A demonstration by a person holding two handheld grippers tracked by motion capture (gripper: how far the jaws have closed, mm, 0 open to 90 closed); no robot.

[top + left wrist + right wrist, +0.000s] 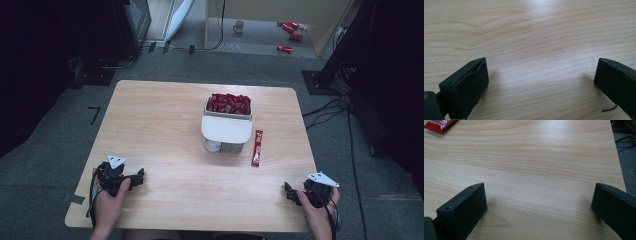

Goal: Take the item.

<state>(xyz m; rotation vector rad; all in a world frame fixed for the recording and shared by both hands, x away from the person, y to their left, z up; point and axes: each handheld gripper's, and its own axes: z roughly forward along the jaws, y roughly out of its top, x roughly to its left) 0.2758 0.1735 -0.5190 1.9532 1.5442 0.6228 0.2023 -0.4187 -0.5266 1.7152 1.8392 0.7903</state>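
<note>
High view showed the left gripper (131,181) and right gripper (293,194) parked at the near table (160,120) corners, jaws spread and empty, one red sachet (257,147) lying beside the full box (227,125); probably pre-start, reach for sachet next.

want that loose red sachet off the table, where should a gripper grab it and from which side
Judging by its pose, grip the red sachet across its narrow width near the middle, from above with the right gripper. It lies flat on the table, long axis running away from the person, right of the white box.
</note>
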